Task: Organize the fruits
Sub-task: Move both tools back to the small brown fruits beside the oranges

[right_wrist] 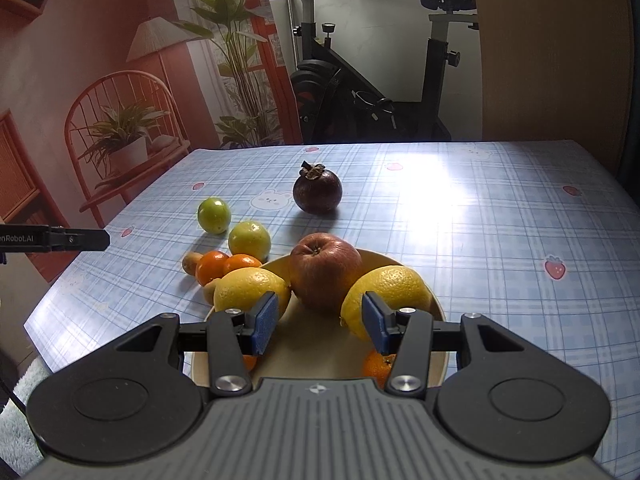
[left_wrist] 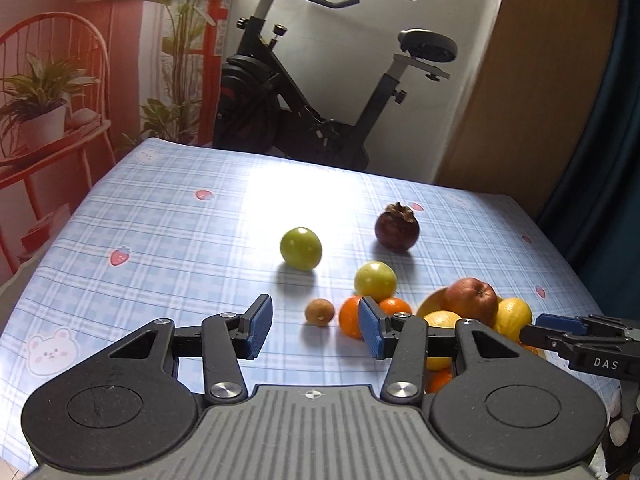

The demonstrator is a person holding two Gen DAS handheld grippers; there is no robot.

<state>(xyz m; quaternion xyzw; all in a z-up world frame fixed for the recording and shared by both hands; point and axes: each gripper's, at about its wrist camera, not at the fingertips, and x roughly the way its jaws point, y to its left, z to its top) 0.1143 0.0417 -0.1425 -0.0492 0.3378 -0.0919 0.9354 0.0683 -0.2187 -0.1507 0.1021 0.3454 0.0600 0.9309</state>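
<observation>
Both hand-held grippers are released, empty: left (left_wrist: 316, 326) hangs over the tabletop (left_wrist: 160, 240) nr the loose oranges (left_wrist: 352, 316), right (right_wrist: 320, 322) over the bowl (right_wrist: 320, 344). Bowl already takes apple (right_wrist: 326, 270) + 2 lemons (right_wrist: 250, 288); 2 green fruits (right_wrist: 214, 215) and mangosteen (right_wrist: 317, 191) lie outside, likely next.

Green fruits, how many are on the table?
2. One green fruit sits farther back on the tablecloth; the other is nearer, beside the oranges by the plate. More could hide behind the gripper.
</observation>
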